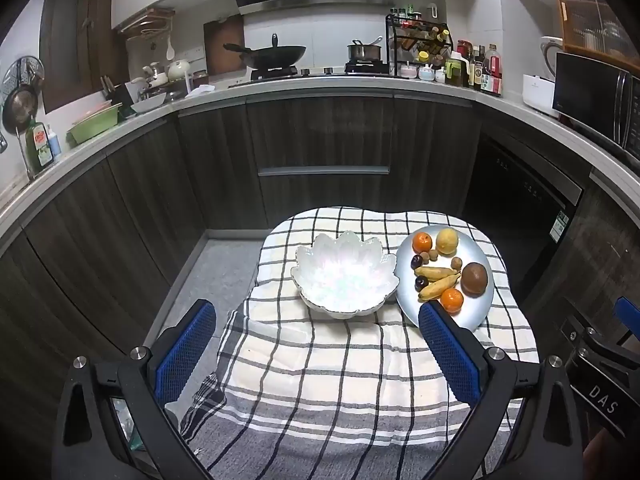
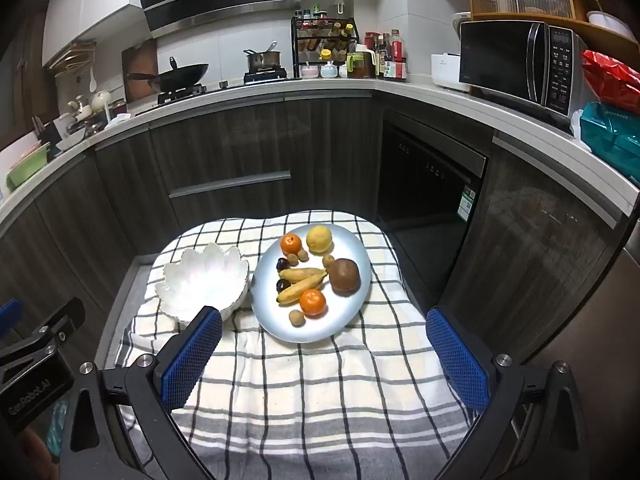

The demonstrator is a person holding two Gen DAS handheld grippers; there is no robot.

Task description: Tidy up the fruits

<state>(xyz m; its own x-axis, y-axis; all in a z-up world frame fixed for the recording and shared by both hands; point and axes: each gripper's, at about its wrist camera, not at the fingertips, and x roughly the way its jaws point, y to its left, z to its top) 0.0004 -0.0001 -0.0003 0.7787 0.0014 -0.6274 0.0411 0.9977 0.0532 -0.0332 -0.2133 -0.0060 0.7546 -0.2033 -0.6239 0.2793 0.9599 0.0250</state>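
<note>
A white petal-shaped bowl (image 1: 345,276) (image 2: 204,278) stands empty on a checked cloth. Right of it a pale blue plate (image 1: 480,264) (image 2: 352,312) holds two oranges (image 2: 312,302), a lemon (image 2: 319,239), two small bananas (image 2: 302,280), a brown round fruit (image 2: 345,276), dark plums (image 2: 283,265) and small brown longans (image 2: 297,317). My left gripper (image 1: 318,320) is open and empty, above the cloth's near part, short of the bowl. My right gripper (image 2: 324,328) is open and empty, just short of the plate's near rim.
The checked cloth (image 2: 312,384) covers a small table in front of dark kitchen cabinets (image 1: 320,144). Grey floor (image 1: 216,272) lies to the left. The counter behind carries a wok, pot, spice rack and microwave (image 2: 520,64). Each gripper shows at the edge of the other's view.
</note>
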